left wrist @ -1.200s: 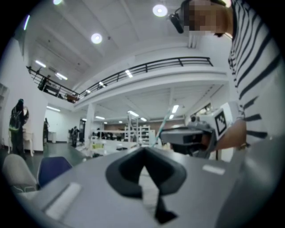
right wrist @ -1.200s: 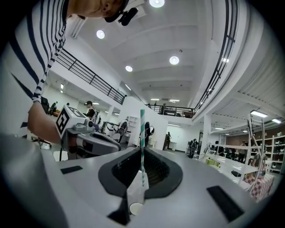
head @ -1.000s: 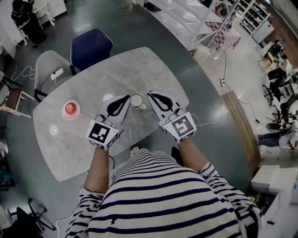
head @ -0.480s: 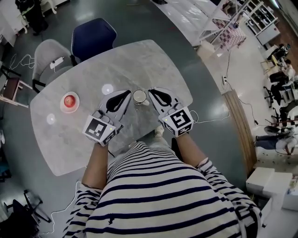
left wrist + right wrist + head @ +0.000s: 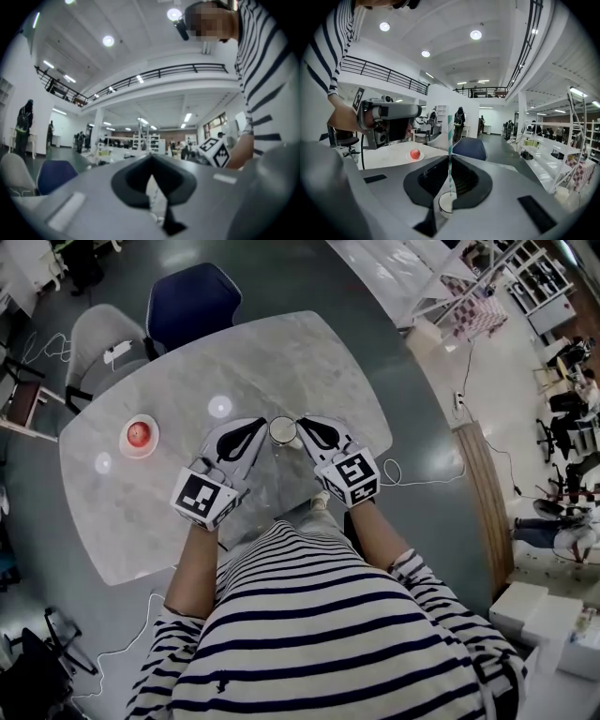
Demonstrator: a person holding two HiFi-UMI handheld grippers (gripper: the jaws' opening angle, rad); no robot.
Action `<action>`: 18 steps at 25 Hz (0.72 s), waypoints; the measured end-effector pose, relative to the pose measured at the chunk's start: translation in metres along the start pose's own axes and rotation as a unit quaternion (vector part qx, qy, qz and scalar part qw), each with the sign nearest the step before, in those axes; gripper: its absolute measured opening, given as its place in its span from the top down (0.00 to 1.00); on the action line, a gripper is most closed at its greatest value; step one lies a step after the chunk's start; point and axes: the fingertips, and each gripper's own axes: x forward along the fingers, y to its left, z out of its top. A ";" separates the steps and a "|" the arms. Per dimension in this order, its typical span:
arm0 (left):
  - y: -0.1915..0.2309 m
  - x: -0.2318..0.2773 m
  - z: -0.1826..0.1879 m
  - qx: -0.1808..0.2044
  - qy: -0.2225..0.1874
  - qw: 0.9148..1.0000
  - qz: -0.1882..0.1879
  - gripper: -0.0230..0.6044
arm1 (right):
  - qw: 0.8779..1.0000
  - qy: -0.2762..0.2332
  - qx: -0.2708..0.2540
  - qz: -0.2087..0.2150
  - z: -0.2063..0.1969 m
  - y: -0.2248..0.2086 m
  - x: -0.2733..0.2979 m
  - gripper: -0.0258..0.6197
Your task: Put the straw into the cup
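Underneath everything, pale marble desk [image 5: 141, 512], with the white cup [image 5: 282, 430] near its close edge. Just left of the cup, left claw [image 5: 262, 425], shut on nothing. Just right of the cup, right claw [image 5: 301, 422], pinched tight on the straw [image 5: 450, 140]. Well left of the cup, small plate [image 5: 153, 445] bearing a red apple [image 5: 139, 433]. Striped straw upright, lower end inside the cup.
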 end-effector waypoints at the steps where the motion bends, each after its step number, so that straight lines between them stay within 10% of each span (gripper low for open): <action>1: 0.000 0.000 0.000 0.000 0.002 1.000 0.002 0.95 | 1.000 0.005 0.004 0.001 -0.004 -0.001 0.002 0.93; 18: 0.012 0.006 -0.012 -0.011 0.013 1.000 0.011 0.95 | 0.996 0.088 0.023 0.027 -0.070 0.000 0.032 0.93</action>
